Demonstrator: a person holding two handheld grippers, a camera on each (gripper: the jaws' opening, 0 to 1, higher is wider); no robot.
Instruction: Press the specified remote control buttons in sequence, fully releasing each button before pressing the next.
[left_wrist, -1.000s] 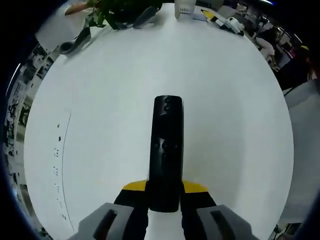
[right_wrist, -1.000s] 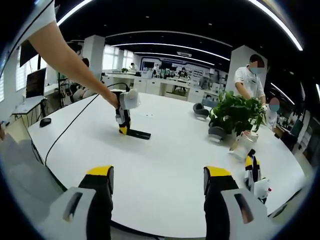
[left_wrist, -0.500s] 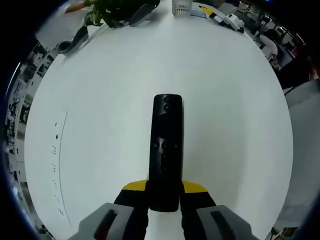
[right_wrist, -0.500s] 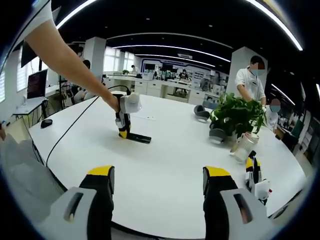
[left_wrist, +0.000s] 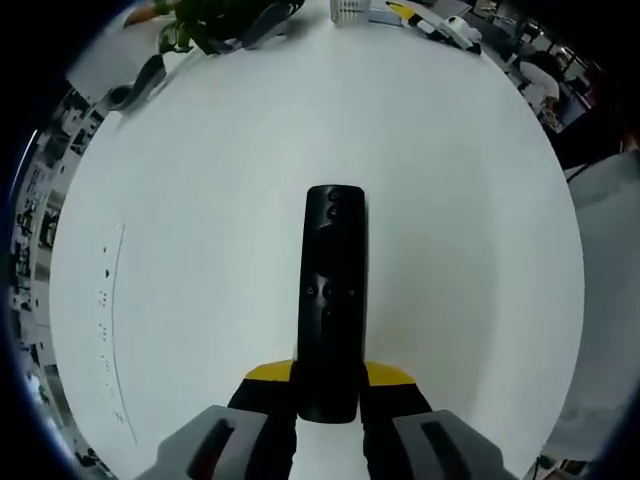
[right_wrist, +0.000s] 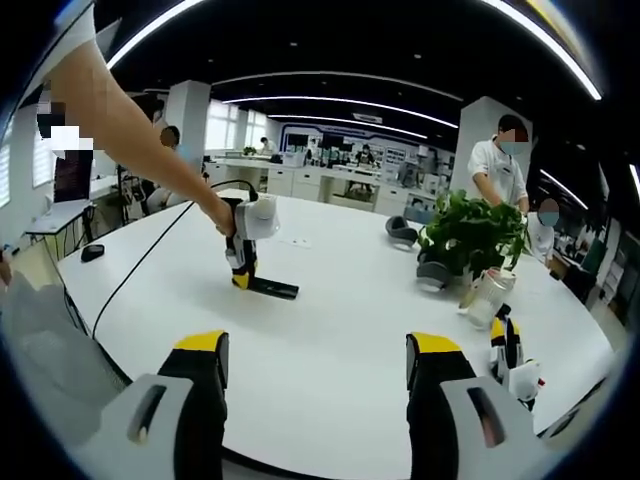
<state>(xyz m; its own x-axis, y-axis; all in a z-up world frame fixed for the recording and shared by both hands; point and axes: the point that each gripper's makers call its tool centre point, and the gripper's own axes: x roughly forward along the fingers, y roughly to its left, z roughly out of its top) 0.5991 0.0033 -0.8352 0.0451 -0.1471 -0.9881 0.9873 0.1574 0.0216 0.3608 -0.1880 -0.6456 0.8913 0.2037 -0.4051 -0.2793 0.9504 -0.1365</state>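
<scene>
While flat on table, remote lengthwise away from left tongs.

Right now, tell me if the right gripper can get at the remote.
Probably yes. The right gripper is open, and bare table lies between it and the remote, which the left gripper holds at one end.

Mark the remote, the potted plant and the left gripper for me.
remote (left_wrist: 333, 300), left gripper view, on its button face mid-body.
potted plant (right_wrist: 470, 232), right gripper view, on the leaves.
left gripper (right_wrist: 241, 281), right gripper view, at the fingers' yellow tips by the remote's end.
</scene>
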